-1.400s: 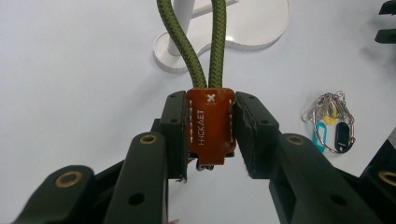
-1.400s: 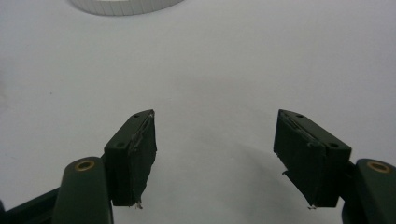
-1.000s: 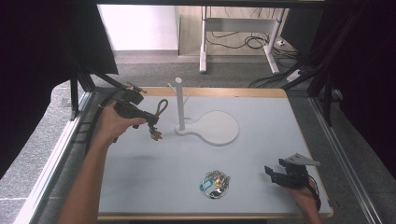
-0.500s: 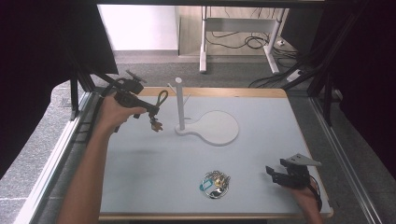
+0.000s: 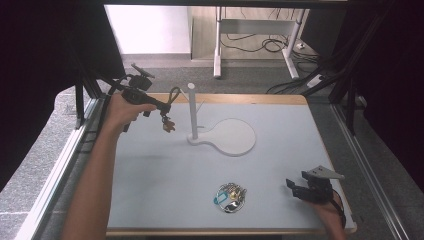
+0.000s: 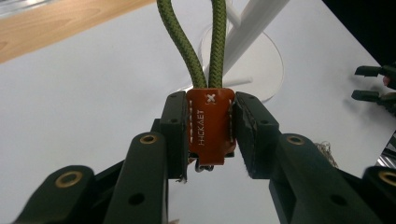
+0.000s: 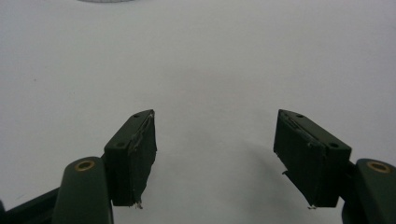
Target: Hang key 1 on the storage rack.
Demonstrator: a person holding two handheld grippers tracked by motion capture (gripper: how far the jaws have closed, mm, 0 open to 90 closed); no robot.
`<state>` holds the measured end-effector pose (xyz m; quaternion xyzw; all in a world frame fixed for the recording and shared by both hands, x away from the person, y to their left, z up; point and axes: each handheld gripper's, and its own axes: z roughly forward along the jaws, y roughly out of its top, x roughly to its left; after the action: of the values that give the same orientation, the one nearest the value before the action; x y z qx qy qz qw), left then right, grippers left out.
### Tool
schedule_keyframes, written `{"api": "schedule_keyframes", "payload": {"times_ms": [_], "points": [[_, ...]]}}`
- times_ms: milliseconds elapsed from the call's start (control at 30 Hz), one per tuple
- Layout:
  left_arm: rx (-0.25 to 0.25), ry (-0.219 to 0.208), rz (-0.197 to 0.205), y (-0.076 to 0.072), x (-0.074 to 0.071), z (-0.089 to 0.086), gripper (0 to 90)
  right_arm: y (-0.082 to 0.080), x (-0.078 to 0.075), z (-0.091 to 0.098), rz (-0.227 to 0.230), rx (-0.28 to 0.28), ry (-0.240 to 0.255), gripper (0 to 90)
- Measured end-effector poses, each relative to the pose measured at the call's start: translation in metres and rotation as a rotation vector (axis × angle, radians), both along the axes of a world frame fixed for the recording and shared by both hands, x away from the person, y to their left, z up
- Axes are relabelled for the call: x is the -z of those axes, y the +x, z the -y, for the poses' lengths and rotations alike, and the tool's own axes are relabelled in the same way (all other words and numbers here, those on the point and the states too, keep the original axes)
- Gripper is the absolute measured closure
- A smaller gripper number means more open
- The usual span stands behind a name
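Forearm and hand enter the high view from the lower left and carry the left tool (image 5: pixel 161 106) to the upper left of the frame, above the far left corner of the white worktop (image 5: pixel 165 190). Its jaws are clamped on the orange leather tab (image 6: pixel 210 125) of a keychain, pressing it from both sides in the left gripper view; the keychain's green cord loop (image 6: pixel 204 42) runs up out of the tab toward the top of that frame. In the high view the loop (image 5: pixel 173 94) reaches toward the white post of the stand (image 5: pixel 192 111), just left of it and near its top; whether they touch cannot be told. The stand's round base (image 5: pixel 232 137) lies right of the post, upper centre. Lower centre, a bunch of keys with a teal tag (image 5: pixel 230 196) rests on the worktop. At the lower right, the right tool (image 5: pixel 296 188) sits low near the worktop's front edge, its jaws standing wide apart with nothing between them.
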<state>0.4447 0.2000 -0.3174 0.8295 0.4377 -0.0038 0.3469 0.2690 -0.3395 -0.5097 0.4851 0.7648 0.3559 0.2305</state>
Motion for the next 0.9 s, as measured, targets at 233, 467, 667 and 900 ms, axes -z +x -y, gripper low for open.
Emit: {"api": "schedule_keyframes", "payload": {"times_ms": [233,467,667,900], "points": [[0.018,-0.003,-0.004,0.009,-0.001,0.007,66.6,-0.001,0.0,0.001,0.0,0.003,-0.005,29.7],[0.033,0.013,-0.016,0.012,0.004,0.014,66.6,-0.003,0.0,0.005,0.006,0.005,-0.013,29.7],[0.046,0.018,-0.028,0.012,0.007,0.019,66.6,-0.005,-0.002,0.007,0.015,0.011,-0.013,29.7],[0.063,0.04,-0.034,0.006,0.018,0.025,66.5,-0.006,-0.003,0.004,0.021,0.002,-0.017,29.6]]}}
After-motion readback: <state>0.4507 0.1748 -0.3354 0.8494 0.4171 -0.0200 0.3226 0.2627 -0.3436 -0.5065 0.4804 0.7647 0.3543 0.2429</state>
